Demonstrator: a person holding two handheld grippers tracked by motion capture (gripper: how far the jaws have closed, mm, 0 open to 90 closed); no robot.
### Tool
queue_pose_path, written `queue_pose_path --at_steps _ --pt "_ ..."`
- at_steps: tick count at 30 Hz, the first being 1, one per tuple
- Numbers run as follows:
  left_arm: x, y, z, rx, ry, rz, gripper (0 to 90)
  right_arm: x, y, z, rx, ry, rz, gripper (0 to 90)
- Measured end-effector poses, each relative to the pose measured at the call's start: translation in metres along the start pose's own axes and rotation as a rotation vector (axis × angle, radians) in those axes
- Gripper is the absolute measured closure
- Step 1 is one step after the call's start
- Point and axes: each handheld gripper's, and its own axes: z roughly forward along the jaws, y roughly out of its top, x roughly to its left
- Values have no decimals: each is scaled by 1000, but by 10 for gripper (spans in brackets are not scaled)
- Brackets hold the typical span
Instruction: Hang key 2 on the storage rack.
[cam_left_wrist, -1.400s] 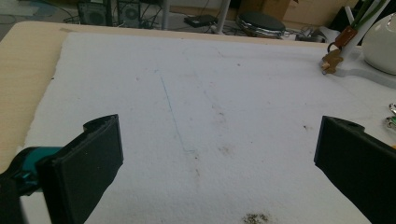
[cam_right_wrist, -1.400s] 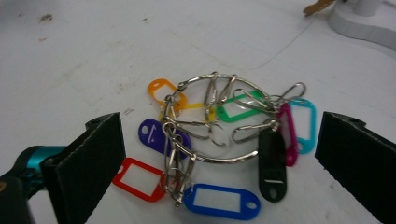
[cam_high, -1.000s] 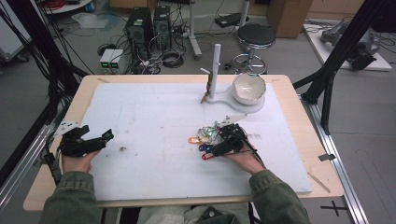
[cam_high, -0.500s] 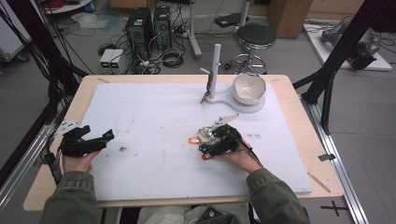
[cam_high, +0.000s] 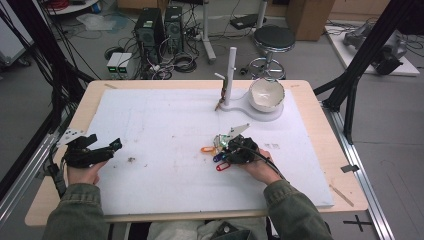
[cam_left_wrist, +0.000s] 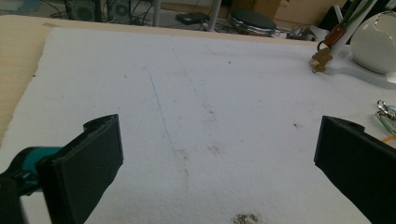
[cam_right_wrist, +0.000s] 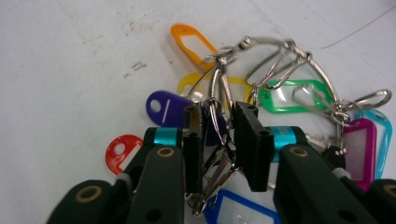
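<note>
The right gripper (cam_right_wrist: 218, 135) has its fingers (cam_right_wrist: 252, 140) pinching the metal clips of a key tag bunch (cam_right_wrist: 261, 88). The left gripper (cam_high: 92, 149) rests on the surface (cam_high: 165, 125), fingers spread.

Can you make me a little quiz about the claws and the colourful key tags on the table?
1. True or false: the left claw is wide open over bare white mat.
2. What is the right claw closing on? A) metal clips of the key tag bunch B) the white bowl C) the stool
3. Which tag lies farthest out: the ____ one?

Key: 1 true; 2 A; 3 orange.
</note>
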Motion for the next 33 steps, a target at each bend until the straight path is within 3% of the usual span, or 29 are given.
queue_pose_path --at_steps 3,6,14,22,27,33 --pt "0 0 0 -1 -2 -2 17 4 1 -1 -1 -25 -18 746" --pt "0 0 0 -1 0 -3 17 4 2 -6 -40 -12 -25 760" --pt "1 0 0 -8 -4 -6 16 1 3 -13 -75 34 41 763" --pt "1 0 0 -4 -2 -2 16 -9 2 -25 -148 90 107 764" --pt "0 0 0 -2 -5 -4 16 -12 3 -34 -194 97 135 764" --pt "0 0 1 -6 -14 -13 16 -17 2 -40 -203 121 187 764"
